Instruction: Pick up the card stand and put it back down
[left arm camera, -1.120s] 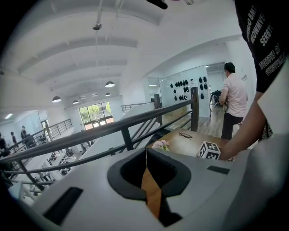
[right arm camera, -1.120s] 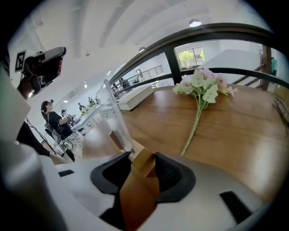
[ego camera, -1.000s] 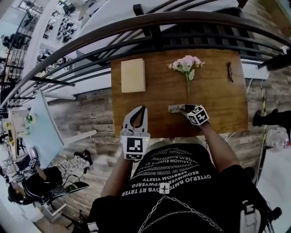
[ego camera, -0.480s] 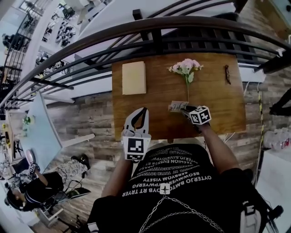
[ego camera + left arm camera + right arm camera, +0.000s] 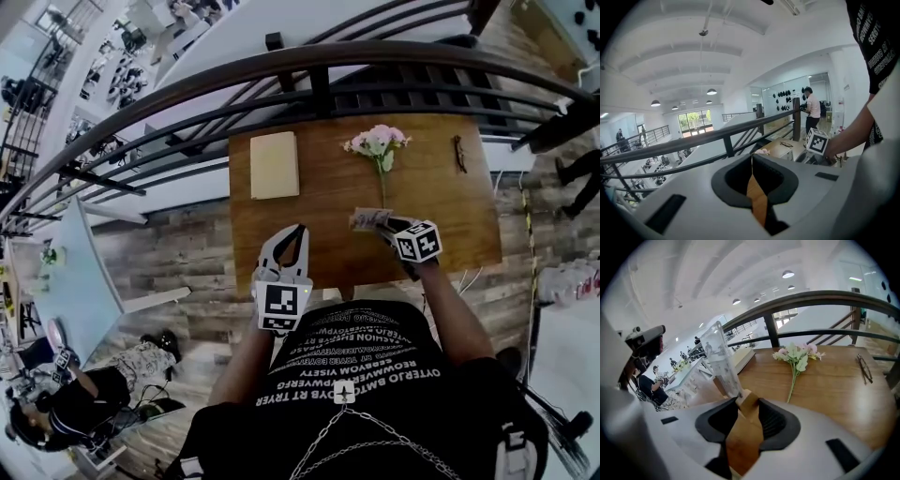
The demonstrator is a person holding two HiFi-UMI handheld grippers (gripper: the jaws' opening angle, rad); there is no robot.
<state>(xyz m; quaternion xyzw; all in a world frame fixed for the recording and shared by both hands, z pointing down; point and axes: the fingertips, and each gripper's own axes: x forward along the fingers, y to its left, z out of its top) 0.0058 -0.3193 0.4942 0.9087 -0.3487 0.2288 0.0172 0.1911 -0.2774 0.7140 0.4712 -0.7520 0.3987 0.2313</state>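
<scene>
Since the earlier frame, my right hand-held gripper point(image 5: 383, 223) has raised the card stand point(image 5: 367, 218) clear of the worktop point(image 5: 328, 192). Its jaws have just been closing and now clamp the stand's wooden base. The clear panel rises out of the grip and leans left in the right gripper view. The stand hangs over the near edge of the worktop, right of its middle. My left hand-held gripper point(image 5: 299, 229) has barely shifted. Its jaws are together with nothing between them, at the near edge left of the middle.

Hazards, as I judge them:
- The grip is low on the base, so a quick descent could let the tall panel swing and the stand twist in the jaws.
- A set-down this close to the near edge could leave the base overhanging and let it tip off.
- The flowers point(image 5: 378, 142) trail their stem toward the stand, and a base landing on that stem would sit tilted.

Containers: none on the worktop. Only a book point(image 5: 274, 165) at the far left corner and glasses point(image 5: 458, 153) toward the far right corner remain. I cannot tell whether the panel holds a card.
</scene>
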